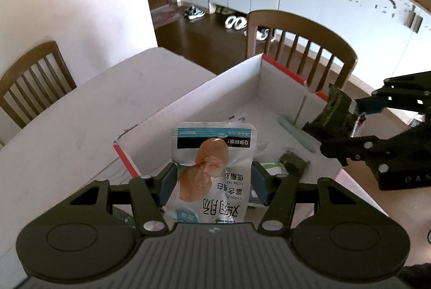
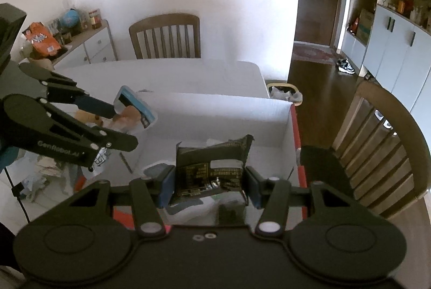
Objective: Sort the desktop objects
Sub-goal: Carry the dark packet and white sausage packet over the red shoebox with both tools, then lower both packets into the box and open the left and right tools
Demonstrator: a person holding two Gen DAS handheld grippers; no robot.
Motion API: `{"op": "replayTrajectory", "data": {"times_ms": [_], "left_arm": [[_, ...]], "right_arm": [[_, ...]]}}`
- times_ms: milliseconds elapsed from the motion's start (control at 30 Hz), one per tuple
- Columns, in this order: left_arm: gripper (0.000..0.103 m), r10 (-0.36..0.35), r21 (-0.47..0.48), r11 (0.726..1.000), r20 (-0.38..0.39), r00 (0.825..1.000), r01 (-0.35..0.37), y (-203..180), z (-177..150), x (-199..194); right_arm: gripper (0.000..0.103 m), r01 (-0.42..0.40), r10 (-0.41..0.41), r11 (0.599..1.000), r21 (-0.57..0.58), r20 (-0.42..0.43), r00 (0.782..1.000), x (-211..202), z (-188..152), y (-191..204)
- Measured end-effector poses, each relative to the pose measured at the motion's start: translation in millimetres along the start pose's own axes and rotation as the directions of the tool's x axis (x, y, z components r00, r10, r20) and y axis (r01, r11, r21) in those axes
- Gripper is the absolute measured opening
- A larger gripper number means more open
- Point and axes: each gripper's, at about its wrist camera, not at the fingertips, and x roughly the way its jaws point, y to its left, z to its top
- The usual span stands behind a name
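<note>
Left gripper [image 1: 212,181] grips sausage pouch [image 1: 212,170], right gripper [image 2: 208,182] grips dark packet [image 2: 210,168]; both above box [image 1: 188,106], undropped; clutter remains beside box.

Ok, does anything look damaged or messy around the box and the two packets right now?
The dark packet in the right gripper is crumpled, its top edge ragged. Left of the white box, a loose heap of wrappers clutters the table. The silver sausage pouch in the left gripper looks intact.
</note>
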Motion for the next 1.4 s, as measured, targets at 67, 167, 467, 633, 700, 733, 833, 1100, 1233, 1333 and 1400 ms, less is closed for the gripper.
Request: {"op": "replayTrajectory", "data": {"times_ms": [67, 167, 467, 633, 700, 733, 833, 1100, 1233, 1333, 1400], "left_arm": [[0.058, 0.001, -0.014, 1.000, -0.027, 1.000, -0.002, 3.5, 3.7, 12.0], [0.058, 0.014, -0.014, 1.000, -0.055, 0.998, -0.015, 7.2, 8.0, 26.8], [0.058, 0.053, -0.003, 0.999, -0.090, 0.995, -0.053, 10.6, 22.4, 60.9], [0.058, 0.070, 0.018, 0.998, -0.112, 0.991, -0.068, 9.9, 25.8, 75.4], [0.058, 0.086, 0.041, 0.996, -0.118, 0.989, -0.081, 7.6, 26.7, 80.7], [0.058, 0.093, 0.057, 0.995, -0.121, 0.988, -0.087, 6.1, 26.8, 83.4], [0.058, 0.099, 0.076, 0.993, -0.131, 0.986, -0.089, 2.7, 28.3, 89.8], [0.058, 0.112, 0.126, 0.988, -0.157, 0.981, -0.092, -4.6, 33.5, 104.8], [0.058, 0.118, 0.145, 0.985, -0.175, 0.977, -0.093, -6.1, 34.8, 112.0], [0.058, 0.122, 0.166, 0.982, -0.193, 0.974, -0.090, -7.0, 35.6, 118.4], [0.058, 0.126, 0.179, 0.980, -0.203, 0.971, -0.089, -8.8, 34.2, 121.5]], "right_arm": [[0.054, -0.004, 0.004, 1.000, -0.001, -0.018, 1.000, 6.9, 0.2, -5.2], [0.054, -0.008, 0.008, 1.000, -0.008, -0.051, 0.999, 18.6, 1.8, -9.4], [0.054, 0.009, -0.012, 0.999, -0.032, -0.112, 0.994, 52.0, 3.8, -17.5], [0.054, 0.015, -0.022, 0.999, -0.052, -0.140, 0.990, 65.9, 1.3, -18.8], [0.054, 0.013, -0.022, 0.998, -0.063, -0.147, 0.989, 69.7, 0.6, -18.4], [0.054, 0.008, -0.019, 0.998, -0.068, -0.151, 0.988, 71.8, 0.1, -17.7], [0.054, 0.009, -0.024, 0.996, -0.091, -0.160, 0.987, 77.7, 1.6, -16.2], [0.054, 0.004, -0.028, 0.992, -0.123, -0.193, 0.981, 89.7, 2.2, -17.3], [0.054, 0.003, -0.032, 0.992, -0.130, -0.217, 0.976, 96.2, -1.2, -16.6], [0.054, 0.004, -0.035, 0.991, -0.133, -0.238, 0.970, 102.3, -1.8, -16.9], [0.054, 0.000, -0.033, 0.991, -0.134, -0.249, 0.968, 105.8, -2.7, -17.3]]}}
